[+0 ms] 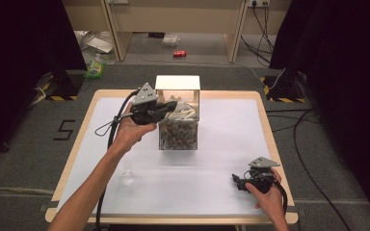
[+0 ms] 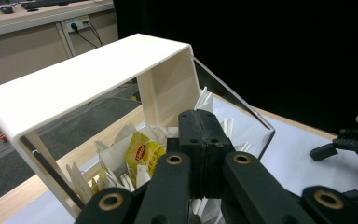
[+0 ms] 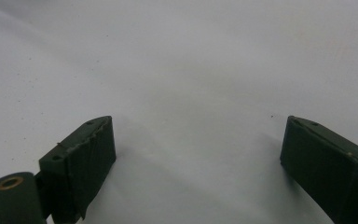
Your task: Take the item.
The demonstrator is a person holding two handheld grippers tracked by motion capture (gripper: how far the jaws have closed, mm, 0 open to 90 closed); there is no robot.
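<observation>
You can't tell whether your left gripper point(image 2: 204, 122) has a tea bag pinched, because its closed jaws cover whatever lies under their tips among the white tea bags point(image 2: 121, 154) in the clear box point(image 1: 178, 132). In the high view the stuff in the lower part of that box is too small and mottled for you to name, and the red can point(image 1: 179, 54) on the floor beyond the table is too small to read. Your right gripper point(image 3: 198, 158) has both jaws cut off by the bottom edge of its own view.
</observation>
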